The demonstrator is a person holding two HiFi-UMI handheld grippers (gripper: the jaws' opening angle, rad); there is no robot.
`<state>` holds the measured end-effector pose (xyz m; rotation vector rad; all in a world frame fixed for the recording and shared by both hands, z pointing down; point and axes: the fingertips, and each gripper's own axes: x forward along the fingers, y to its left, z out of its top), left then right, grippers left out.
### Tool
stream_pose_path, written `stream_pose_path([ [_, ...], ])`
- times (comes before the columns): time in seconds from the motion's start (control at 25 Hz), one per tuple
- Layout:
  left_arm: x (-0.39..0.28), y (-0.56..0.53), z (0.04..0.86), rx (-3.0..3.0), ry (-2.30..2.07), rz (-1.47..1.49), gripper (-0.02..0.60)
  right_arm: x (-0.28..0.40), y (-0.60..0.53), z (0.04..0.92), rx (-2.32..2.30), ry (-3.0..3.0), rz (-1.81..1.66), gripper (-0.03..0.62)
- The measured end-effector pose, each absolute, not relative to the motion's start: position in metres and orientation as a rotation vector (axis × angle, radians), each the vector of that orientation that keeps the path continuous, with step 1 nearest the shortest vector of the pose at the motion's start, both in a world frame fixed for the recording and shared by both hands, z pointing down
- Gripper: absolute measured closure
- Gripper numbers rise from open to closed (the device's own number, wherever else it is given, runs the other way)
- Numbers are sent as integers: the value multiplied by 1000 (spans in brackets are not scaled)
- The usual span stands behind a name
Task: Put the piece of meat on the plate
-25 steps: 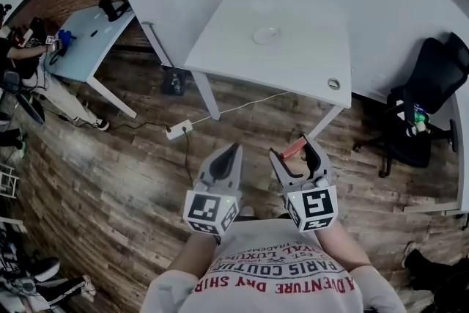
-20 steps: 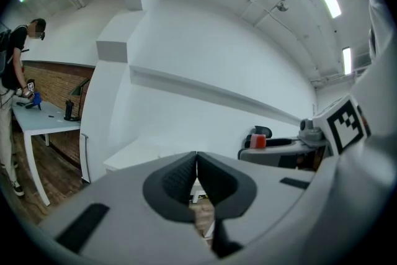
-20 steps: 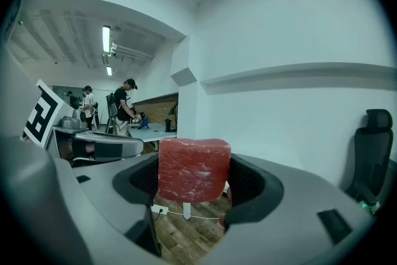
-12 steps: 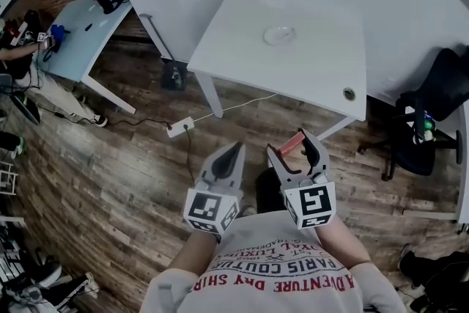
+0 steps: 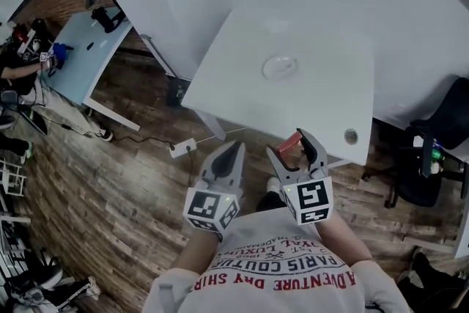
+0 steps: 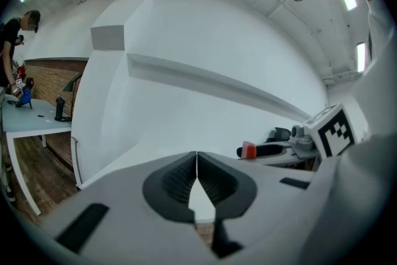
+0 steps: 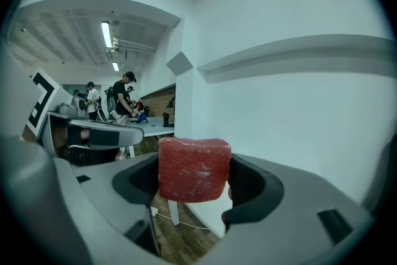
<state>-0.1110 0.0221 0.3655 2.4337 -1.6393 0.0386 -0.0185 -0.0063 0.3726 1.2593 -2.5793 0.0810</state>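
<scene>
Just short of the tabletop (image 5: 322, 91), which has come much closer over the last second, the right tool (image 5: 293, 149) is clamped on the piece of meat (image 7: 194, 169). The plate (image 5: 279, 67) lies farther on, well apart; carrying remains. The left tool (image 6: 196, 174) is closed and empty.

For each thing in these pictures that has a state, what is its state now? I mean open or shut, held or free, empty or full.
left gripper: shut, nothing between its jaws.
right gripper: shut on the piece of meat.
piece of meat: held in the air between the right gripper's jaws, not on the plate.
plate: empty, lying on the white table.
</scene>
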Motion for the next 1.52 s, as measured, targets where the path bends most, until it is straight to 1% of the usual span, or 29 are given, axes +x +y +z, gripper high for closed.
stream_pose_path([
  [0.28,-85,-82,357,2428,-1666,52,575,13,-111,372,1209,-2568,93,275],
  [0.44,-71,-117,362,2419,-1661,96,575,31,-153,383,1214,-2551,149,275],
  [0.56,-73,-135,370,2396,-1659,129,575,35,-173,392,1215,-2533,194,275],
  [0.84,-75,-186,392,2366,-1575,157,575,37,-216,417,1217,-2465,319,275],
  [1.12,-81,-265,412,2418,-1414,210,574,29,-276,439,1305,-2340,404,275],
  [1.32,-91,-322,411,2480,-1311,211,575,13,-317,453,1341,-2262,458,275],
  [1.52,-106,-351,429,2466,-1236,233,575,-8,-342,474,1325,-2184,490,275],
])
